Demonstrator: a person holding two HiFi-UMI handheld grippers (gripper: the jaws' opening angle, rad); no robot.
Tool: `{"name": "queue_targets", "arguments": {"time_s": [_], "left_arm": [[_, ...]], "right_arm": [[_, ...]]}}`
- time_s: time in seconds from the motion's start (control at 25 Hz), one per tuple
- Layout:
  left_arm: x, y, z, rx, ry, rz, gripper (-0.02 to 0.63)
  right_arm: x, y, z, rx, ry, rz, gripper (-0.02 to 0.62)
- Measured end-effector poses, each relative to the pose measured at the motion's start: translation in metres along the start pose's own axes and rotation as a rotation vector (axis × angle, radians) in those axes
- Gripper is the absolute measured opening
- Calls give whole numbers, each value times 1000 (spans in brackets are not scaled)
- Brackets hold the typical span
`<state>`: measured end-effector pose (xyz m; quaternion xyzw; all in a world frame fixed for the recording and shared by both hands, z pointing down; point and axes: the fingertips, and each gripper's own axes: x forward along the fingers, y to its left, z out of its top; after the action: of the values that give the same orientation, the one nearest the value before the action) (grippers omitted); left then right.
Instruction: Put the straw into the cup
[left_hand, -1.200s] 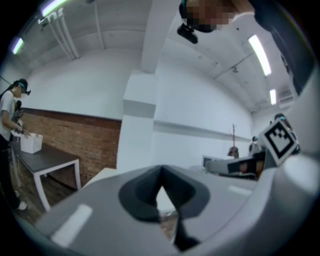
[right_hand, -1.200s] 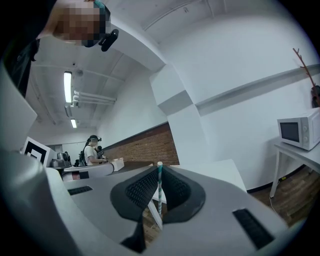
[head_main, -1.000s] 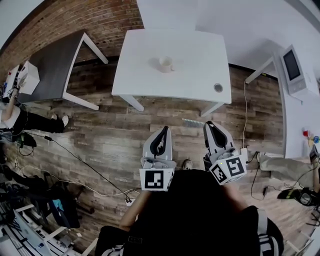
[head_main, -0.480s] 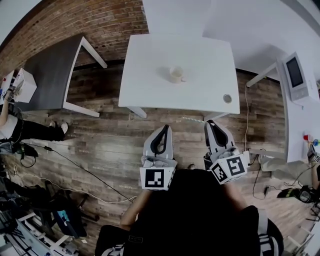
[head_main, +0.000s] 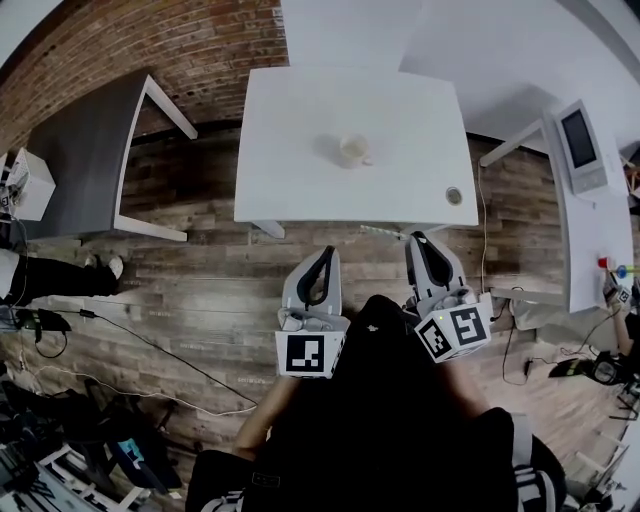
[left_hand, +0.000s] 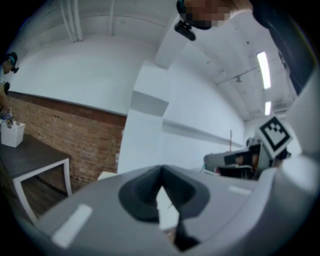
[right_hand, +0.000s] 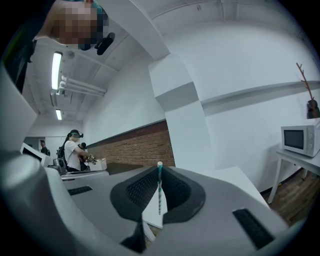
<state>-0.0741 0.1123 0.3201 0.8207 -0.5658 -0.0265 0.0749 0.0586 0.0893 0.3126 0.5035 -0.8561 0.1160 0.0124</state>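
Note:
A pale cup (head_main: 352, 150) stands near the middle of the white table (head_main: 290, 120) ahead of me. My right gripper (head_main: 417, 240) hangs over the wooden floor just short of the table's near edge, shut on a green-and-white striped straw (head_main: 385, 232) that sticks out to the left of its tips. In the right gripper view the straw (right_hand: 159, 192) stands upright between the jaws of the right gripper (right_hand: 160, 169). My left gripper (head_main: 324, 252) is level beside it, shut with nothing in it; its jaws (left_hand: 161, 172) meet in the left gripper view.
A small round object (head_main: 455, 196) lies by the table's near right corner. A grey table (head_main: 80, 140) stands to the left and a microwave (head_main: 578, 145) on a white side table to the right. Cables (head_main: 150, 330) run over the floor. A person (right_hand: 75, 150) stands far off.
The white table and cup have drawn nearer and shifted slightly right in the head view. Both grippers keep the same pose, the right one still holding the straw.

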Motion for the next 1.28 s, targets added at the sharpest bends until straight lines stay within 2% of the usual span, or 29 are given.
{"name": "queue_targets", "arguments": {"time_s": [0.56,1.28], "left_arm": [[21,24,-6,-17,26,49,5],[137,33,-18,16,121,90,5]], "right_arm": [[34,-11,5,-21,20,18,25],[133,-98,14,9,60,77,25]]}}
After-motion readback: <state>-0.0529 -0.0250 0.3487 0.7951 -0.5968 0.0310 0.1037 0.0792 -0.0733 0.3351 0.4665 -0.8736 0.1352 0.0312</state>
